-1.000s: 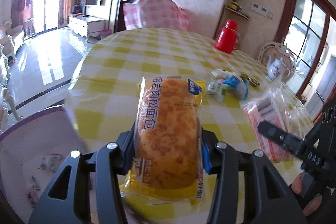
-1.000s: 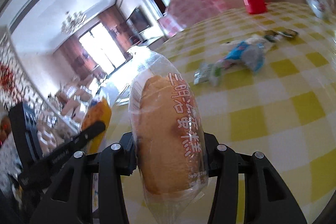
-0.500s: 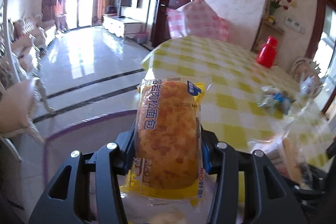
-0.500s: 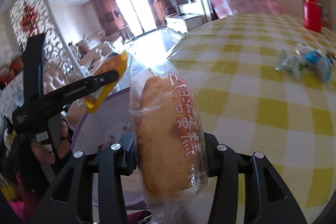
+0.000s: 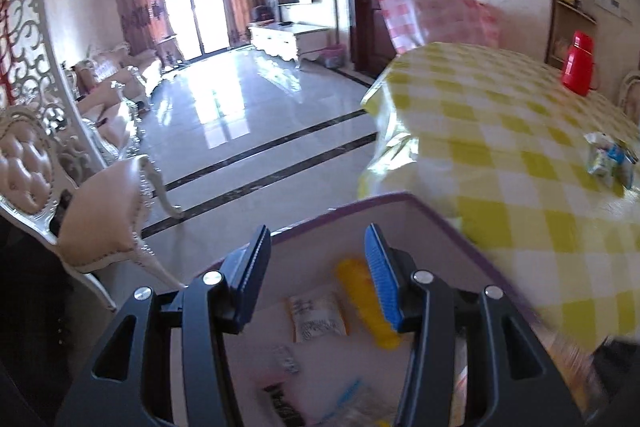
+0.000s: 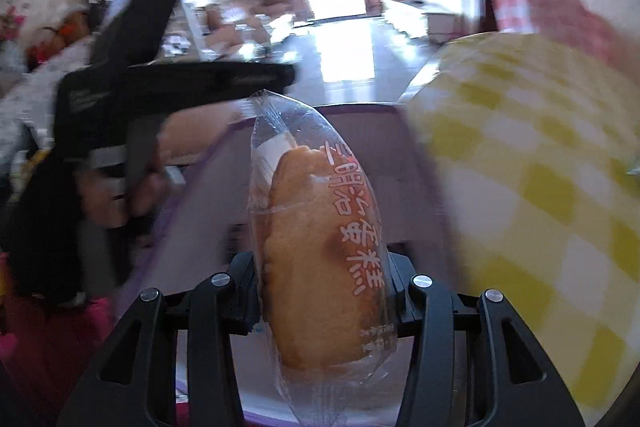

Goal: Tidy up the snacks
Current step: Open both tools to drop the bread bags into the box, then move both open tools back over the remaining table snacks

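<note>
My left gripper [image 5: 316, 259] is open and empty above a white box with a purple rim [image 5: 360, 205]. The yellow-wrapped bread [image 5: 366, 301] lies inside the box beside other snack packets [image 5: 318, 319]. My right gripper [image 6: 322, 291] is shut on a clear-wrapped sandwich cake [image 6: 320, 267] and holds it over the same box [image 6: 360, 105]. The left gripper also shows in the right wrist view [image 6: 192, 79], up and to the left. More snack packets [image 5: 610, 161] lie on the yellow checked table [image 5: 500, 131].
The box stands off the table's left edge. A red thermos [image 5: 578, 69] stands at the table's far side. A chair with a pink checked cover [image 5: 436, 11] is behind the table. An upholstered chair [image 5: 100, 211] stands to the left on the tiled floor.
My left gripper has opened and let go of the yellow-wrapped bread, which now lies in the box. Both grippers have swung left from the table to over the box.
</note>
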`<action>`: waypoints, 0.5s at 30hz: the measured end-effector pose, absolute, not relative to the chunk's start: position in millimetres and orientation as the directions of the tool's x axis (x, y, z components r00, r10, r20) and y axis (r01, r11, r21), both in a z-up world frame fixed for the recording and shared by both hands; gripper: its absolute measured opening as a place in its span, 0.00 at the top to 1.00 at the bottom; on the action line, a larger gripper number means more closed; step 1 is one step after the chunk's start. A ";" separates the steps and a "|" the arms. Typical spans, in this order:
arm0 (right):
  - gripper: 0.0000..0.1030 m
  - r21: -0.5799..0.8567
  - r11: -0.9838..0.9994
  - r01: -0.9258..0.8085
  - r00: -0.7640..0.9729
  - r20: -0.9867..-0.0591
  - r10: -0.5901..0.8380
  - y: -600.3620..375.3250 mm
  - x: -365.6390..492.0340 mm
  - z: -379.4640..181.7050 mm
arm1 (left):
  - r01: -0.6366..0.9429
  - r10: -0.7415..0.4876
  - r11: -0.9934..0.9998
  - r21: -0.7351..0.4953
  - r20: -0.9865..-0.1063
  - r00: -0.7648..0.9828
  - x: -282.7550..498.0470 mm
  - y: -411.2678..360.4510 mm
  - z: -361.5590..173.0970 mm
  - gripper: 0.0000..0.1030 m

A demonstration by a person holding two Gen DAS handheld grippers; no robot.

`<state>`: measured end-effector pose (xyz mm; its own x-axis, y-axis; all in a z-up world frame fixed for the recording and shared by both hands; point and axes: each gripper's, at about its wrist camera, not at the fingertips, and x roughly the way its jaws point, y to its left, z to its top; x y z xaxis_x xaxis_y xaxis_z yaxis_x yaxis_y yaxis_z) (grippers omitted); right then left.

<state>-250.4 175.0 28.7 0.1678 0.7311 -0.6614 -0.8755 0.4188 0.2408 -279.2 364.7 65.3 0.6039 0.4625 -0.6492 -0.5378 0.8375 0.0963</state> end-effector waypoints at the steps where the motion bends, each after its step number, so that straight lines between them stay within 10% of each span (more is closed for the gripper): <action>1: 0.52 0.261 0.388 -0.884 0.131 -0.659 0.741 180.5 -252.7 26.8 | -0.556 0.475 0.826 0.092 -0.645 0.598 -280.9 368.7 66.9 0.34; 4: 0.23 0.296 0.329 -0.897 0.067 -0.643 0.763 188.3 -262.4 23.9 | -0.597 0.510 0.798 0.082 -0.621 0.596 -286.0 372.5 74.3 0.10; 15: 0.23 0.301 0.562 -0.770 0.300 -0.606 0.736 93.8 -199.7 39.6 | -0.510 0.435 0.858 0.068 -0.625 0.648 -264.3 337.9 69.2 0.04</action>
<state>-199.7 93.8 39.6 0.3003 0.7364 -0.6062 -0.7703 0.5621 0.3012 -264.3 337.9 69.2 0.6481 0.4348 -0.6252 -0.5100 0.8575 0.0677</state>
